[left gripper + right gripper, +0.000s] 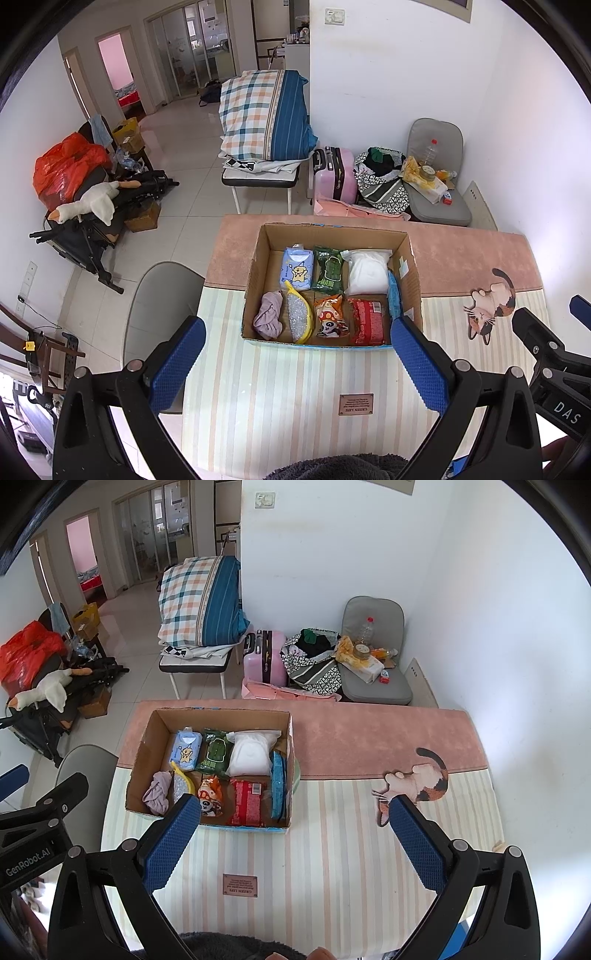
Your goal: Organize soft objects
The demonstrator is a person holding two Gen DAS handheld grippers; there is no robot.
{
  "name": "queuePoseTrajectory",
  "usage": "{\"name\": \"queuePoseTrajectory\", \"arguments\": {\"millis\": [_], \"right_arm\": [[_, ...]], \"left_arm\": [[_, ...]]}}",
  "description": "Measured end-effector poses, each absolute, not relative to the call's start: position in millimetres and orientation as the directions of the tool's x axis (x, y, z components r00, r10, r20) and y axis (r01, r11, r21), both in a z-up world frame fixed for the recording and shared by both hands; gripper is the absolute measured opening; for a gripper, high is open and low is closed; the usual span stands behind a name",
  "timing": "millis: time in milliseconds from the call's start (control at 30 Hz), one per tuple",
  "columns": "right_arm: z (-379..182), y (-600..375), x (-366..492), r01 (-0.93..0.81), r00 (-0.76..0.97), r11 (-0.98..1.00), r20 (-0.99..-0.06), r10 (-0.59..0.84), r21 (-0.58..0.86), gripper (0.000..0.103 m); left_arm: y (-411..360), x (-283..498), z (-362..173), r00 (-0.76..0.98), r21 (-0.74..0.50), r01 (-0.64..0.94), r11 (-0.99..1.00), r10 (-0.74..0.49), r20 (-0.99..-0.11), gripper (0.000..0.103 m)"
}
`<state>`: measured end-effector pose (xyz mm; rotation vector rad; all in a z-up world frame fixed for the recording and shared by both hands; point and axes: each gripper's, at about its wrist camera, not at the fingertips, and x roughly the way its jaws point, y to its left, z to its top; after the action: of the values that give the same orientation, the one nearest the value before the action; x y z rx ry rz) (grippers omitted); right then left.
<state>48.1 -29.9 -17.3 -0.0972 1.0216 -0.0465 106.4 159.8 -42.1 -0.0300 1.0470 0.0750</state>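
A cardboard box [258, 266] [142, 753] stands on the striped mat. Inside lie a blue tissue pack [297, 267] [185, 752], a green wipes pack [327, 271] [213, 753], a white bag [368, 272] [251, 755], a lilac cloth [269, 315] [158, 793], a yellow-edged mesh pouch [300, 317], an orange snack bag [330, 315] [210, 797], a red packet [367, 319] [246, 801] and a blue pack [394, 299] [277, 786] upright against the right wall. My left gripper [297, 334] is open above the box's near edge, holding nothing. My right gripper [295, 812] is open over the mat, right of the box.
The mat [332, 849] has a cat picture [491, 306] [417, 782] at right and a small brown label [356, 404] [240, 885]. A grey chair [162, 295] stands left of the table. Beyond are a pink suitcase [264, 657], bags, a bedding-laden bench [266, 114].
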Motion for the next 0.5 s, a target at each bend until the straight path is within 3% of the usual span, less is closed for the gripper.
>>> {"name": "queuePoseTrajectory", "arguments": {"millis": [500], "right_arm": [[-14.9,-32.9,48.0,-0.004,0.523,0.994,-0.848,-0.088,-0.106,0.103]], "left_arm": [[159.7,105.2,-42.4,0.497,0.010,-0.076,0.997,0.047,-0.866,0.103]]}}
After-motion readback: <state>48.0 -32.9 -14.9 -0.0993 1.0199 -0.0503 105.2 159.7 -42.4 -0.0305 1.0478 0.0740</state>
